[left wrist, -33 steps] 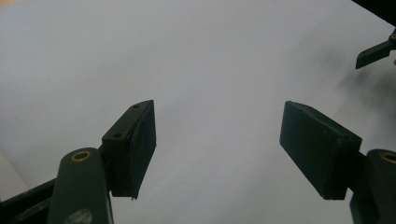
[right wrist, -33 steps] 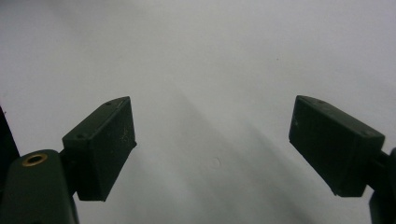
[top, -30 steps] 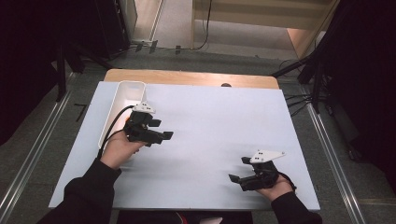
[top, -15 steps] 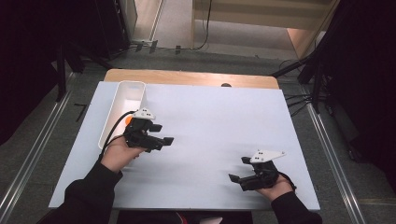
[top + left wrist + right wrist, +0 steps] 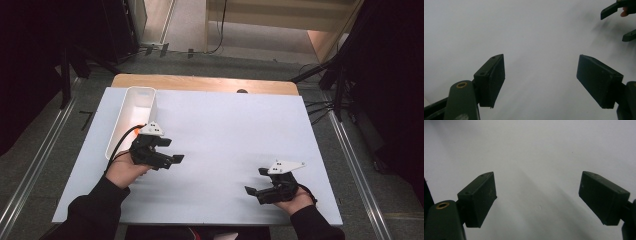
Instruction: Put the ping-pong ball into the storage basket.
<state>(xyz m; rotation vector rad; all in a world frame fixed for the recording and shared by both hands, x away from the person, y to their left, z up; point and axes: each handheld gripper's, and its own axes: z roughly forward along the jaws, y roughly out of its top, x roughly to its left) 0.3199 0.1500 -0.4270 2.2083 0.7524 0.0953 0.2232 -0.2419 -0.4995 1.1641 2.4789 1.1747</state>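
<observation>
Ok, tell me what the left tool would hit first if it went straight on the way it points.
Probably the bare white table top; the left tool is open and angled down, with the right tool off to one side.

The left gripper (image 5: 170, 151) and the hand (image 5: 125, 170) holding it are covering the near end of the white bin (image 5: 134, 112), so whatever is sitting inside there is staying hidden; a small orange spot (image 5: 138, 126) by the cable is too small to identify. In the left gripper view, the picture's right edge is cutting off the right gripper (image 5: 621, 20).
</observation>
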